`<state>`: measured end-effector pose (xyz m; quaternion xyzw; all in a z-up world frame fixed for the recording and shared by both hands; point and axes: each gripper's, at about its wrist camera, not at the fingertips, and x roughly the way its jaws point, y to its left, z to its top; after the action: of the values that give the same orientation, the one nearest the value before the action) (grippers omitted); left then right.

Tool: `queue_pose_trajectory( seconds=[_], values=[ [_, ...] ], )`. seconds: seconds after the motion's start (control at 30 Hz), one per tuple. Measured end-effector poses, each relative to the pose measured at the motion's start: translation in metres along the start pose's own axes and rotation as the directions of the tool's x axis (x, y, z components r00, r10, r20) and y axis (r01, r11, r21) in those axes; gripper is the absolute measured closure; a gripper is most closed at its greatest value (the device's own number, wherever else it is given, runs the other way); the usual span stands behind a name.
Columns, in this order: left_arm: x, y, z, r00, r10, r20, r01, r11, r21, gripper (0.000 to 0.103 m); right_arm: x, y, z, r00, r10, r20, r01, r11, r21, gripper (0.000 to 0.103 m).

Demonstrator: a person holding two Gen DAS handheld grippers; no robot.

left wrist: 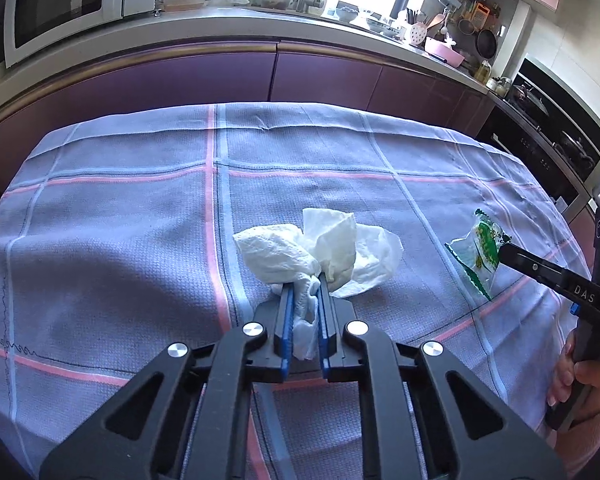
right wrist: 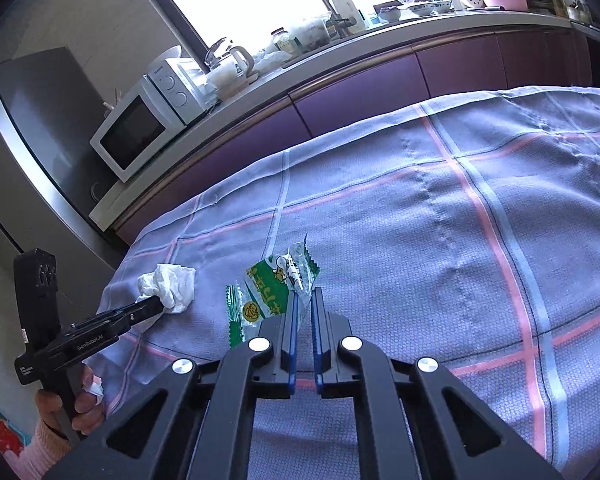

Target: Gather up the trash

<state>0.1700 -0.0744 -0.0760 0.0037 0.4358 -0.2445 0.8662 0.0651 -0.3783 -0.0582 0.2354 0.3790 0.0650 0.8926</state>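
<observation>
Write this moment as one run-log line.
left gripper: shut on tissue | right gripper: shut on wrapper | tablecloth

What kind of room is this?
Most likely a home kitchen: a microwave sits on a long countertop crowded with bowls and jars, with a built-in oven at the side.

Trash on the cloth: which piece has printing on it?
The green-and-white wrapper, pinched by the right gripper. The other piece, the crumpled tissue in the left gripper, is plain white.
</observation>
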Motion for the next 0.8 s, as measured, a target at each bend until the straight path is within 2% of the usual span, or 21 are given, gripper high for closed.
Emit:
queue_pose_trajectory(
  seconds=[0.4, 0.8],
  values=[
    [-0.059, 0.01, -0.018, 0.994, 0.015, 0.106, -0.017, 1.0, 0.012, 0.093, -0.012, 0.019, -0.004, 0.992, 0.124, 0.035, -0.124, 0.992, 0.002, 0.099],
    [-0.109, 0.029, -0.047, 0.987, 0.046, 0.157, -0.047, 0.999, 0.004, 0.093, -0.013, 0.061, -0.013, 0.971, 0.24, 0.015, -0.239, 0.97, -0.044, 0.099]
  ],
)
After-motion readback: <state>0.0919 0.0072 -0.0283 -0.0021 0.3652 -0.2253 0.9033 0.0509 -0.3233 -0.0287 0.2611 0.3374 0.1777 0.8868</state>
